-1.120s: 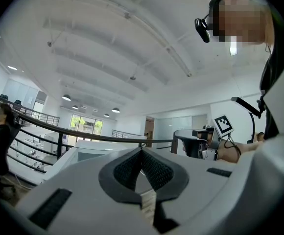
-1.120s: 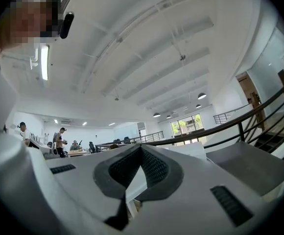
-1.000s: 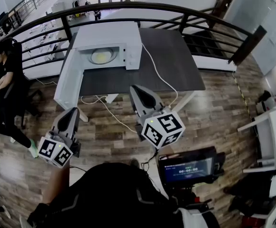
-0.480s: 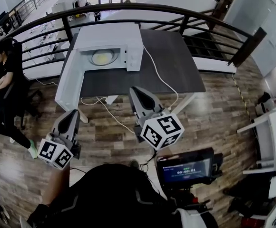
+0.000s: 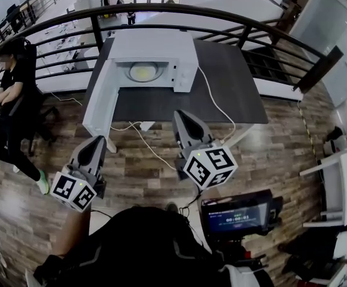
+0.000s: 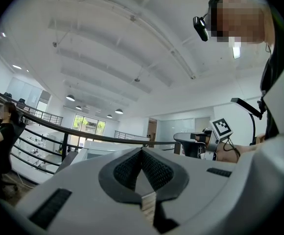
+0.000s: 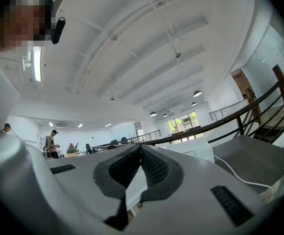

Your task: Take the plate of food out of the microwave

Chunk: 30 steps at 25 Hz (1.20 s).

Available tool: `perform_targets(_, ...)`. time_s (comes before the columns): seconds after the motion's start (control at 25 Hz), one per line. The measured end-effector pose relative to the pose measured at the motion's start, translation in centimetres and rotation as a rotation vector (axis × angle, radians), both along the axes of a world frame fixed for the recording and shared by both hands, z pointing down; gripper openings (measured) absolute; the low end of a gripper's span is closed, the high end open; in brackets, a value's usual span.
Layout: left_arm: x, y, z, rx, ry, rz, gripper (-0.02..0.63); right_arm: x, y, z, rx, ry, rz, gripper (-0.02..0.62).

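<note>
We held both claws well short of the microwave (image 5: 152, 43), which stood on the desk (image 5: 227, 76) with its door (image 5: 99, 100) swung wide open toward us, so the cavity lay free for a reach. The plate of food (image 5: 143, 72) sat inside the microwave, untouched. Our left claw (image 5: 97, 141) had its jaws pressed together on nothing. Our right claw (image 5: 180, 115) was likewise closed and empty, nearer the microwave than the left. We judged the jaws would have to part before either could take the plate's rim.
</note>
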<state>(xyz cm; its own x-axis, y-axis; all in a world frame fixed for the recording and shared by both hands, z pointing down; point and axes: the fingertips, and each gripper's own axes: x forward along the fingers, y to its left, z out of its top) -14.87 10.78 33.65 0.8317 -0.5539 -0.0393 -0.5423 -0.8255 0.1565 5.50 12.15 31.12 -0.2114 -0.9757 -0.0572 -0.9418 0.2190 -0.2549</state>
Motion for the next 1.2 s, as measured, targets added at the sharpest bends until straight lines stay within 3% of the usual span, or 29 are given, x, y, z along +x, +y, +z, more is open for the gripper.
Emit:
perform_targets(0.2, -2.4, -1.8, 0.4, -0.001, 0.015, 0.008, 0.003, -2.3, -1.1, 0.1, -0.001, 0.017, 0.019, 0.0)
perform_targets(0.8, -4.3, -4.3, 0.0, 0.002, 0.037, 0.117, 0.003, -5.5, -3.1, 0.9, -0.029, 0.024, 0.092, 0.002)
perform_targets(1.04, -3.3, -5.9, -0.2, 0.004, 0.036, 0.109, 0.002, -3.8, -5.8, 2.4, -0.052, -0.024, 0.104, 0.002)
perform_targets(1.2, -1.6, -8.3, 0.2, 0.0, 0.015, 0.086, 0.003, -1.4, -9.5, 4.3, -0.079, -0.074, 0.099, 0.037)
